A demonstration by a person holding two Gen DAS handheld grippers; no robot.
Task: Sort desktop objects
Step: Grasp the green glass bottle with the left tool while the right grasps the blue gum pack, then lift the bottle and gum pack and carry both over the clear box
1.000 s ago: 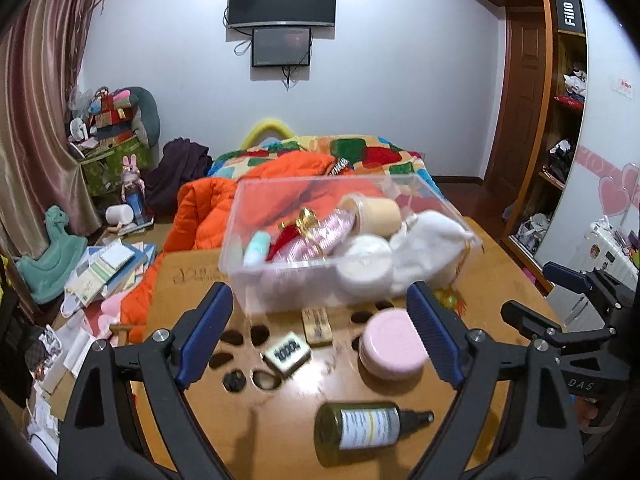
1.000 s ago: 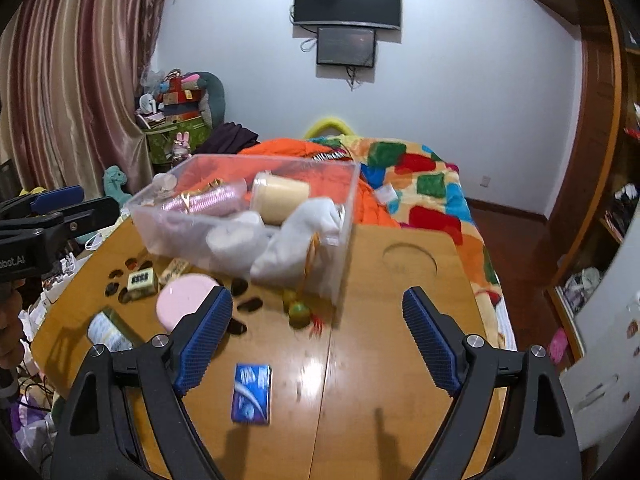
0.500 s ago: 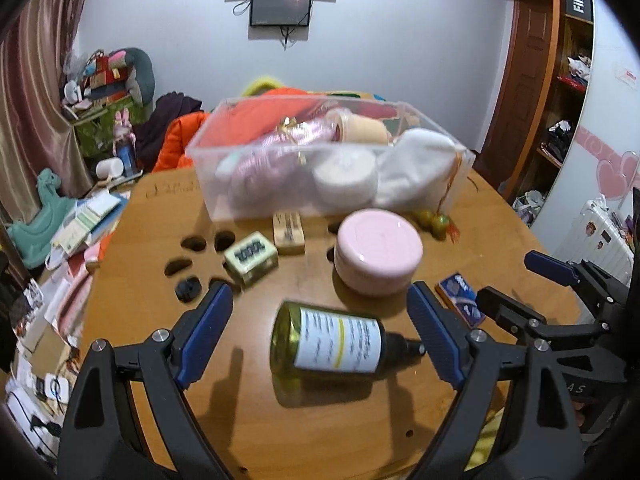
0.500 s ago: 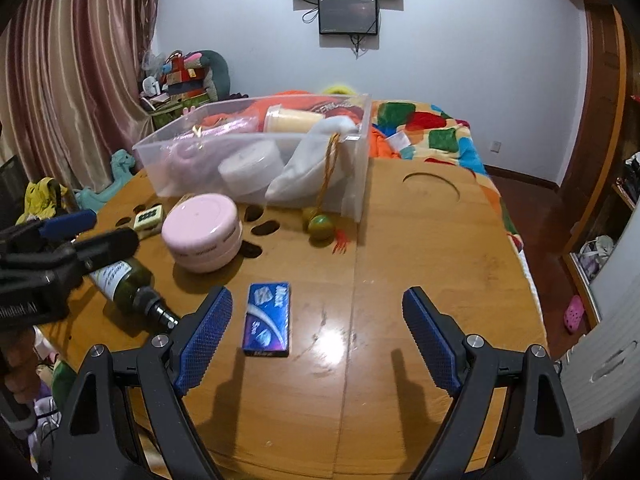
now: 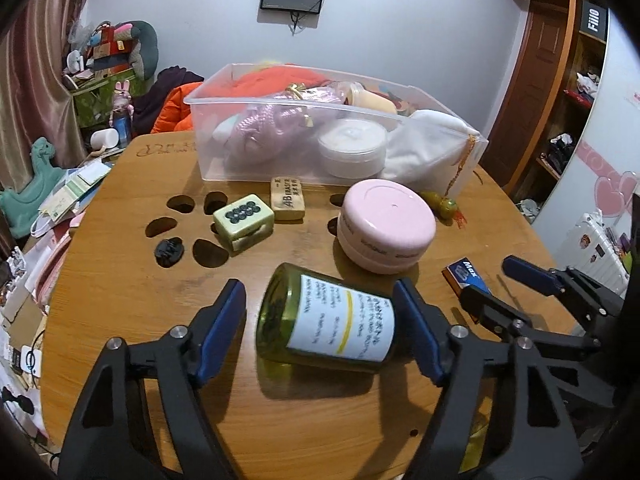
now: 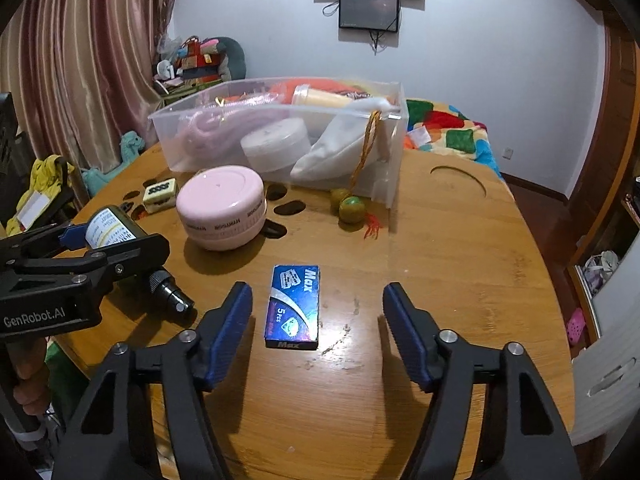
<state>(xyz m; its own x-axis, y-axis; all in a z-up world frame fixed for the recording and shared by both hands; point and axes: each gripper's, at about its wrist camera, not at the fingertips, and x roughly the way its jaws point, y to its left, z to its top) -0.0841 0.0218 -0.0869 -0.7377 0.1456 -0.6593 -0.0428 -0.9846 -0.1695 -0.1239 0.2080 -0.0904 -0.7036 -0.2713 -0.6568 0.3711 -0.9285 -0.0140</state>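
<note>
A green bottle (image 5: 326, 320) with a white label lies on its side on the wooden table (image 5: 120, 280). My left gripper (image 5: 320, 312) is open, its blue pads on either side of the bottle; the right pad is close to it or touching. The bottle (image 6: 116, 232) also shows in the right wrist view. A blue "Max" box (image 6: 294, 306) lies flat between the fingers of my open right gripper (image 6: 318, 308), nearer the left pad. A clear plastic bin (image 5: 320, 128) holding several items stands at the back.
A pink round case (image 5: 384, 226), a mahjong tile block (image 5: 243, 220), a tan eraser (image 5: 287, 198), a black clip (image 5: 170, 250) and green beads with a tassel (image 6: 352, 208) lie before the bin. The table has cut-out holes (image 5: 208, 252). A bed (image 6: 452, 132) stands behind.
Both grippers have moved forward and down. The left now straddles the green bottle; the right now straddles the blue box. Both jaws stay open.
</note>
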